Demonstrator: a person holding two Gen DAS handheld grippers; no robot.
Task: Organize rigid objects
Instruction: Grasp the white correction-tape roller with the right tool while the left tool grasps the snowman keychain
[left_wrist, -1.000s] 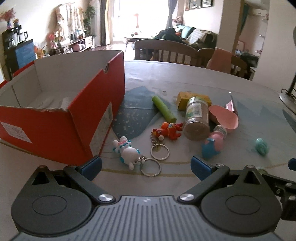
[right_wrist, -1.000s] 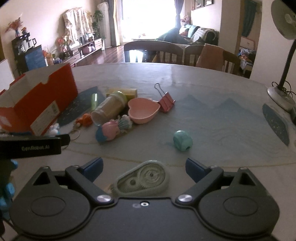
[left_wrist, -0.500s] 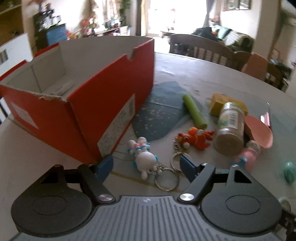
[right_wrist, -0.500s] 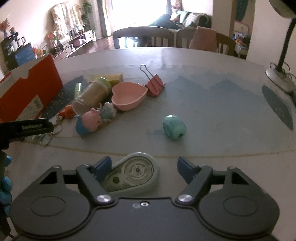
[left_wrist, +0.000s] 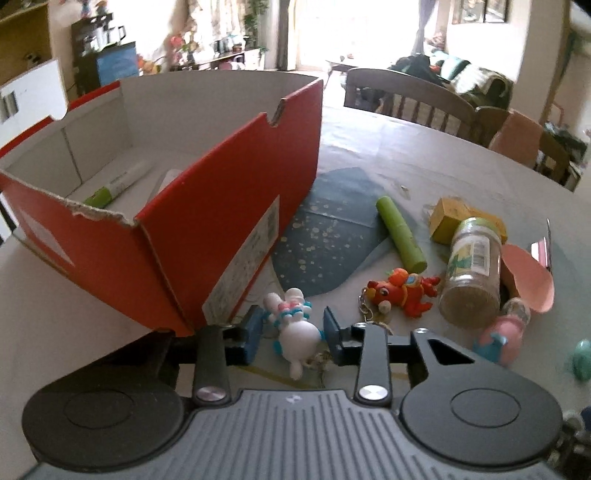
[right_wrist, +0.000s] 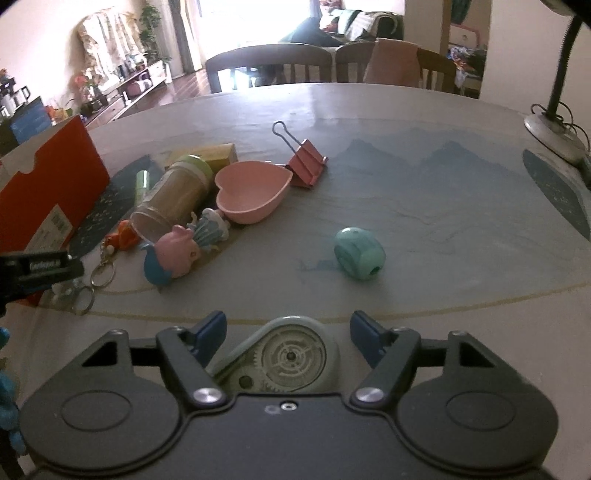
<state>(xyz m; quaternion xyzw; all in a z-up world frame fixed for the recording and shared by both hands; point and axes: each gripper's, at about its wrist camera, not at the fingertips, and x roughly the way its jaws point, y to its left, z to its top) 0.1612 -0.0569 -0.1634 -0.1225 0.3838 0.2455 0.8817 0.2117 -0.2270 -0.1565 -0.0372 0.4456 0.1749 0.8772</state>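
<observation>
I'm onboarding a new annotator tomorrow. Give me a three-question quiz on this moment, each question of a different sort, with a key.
1. True or false: the left gripper has its fingers on either side of the white bunny keychain.
2. Multiple choice: what lies between the right gripper fingers? A) pink binder clip B) correction tape dispenser C) teal sharpener
3. Fill in: the only item seen inside the red box is a green-and-white ____.

Key: 1 true; 2 B; 3 marker.
</observation>
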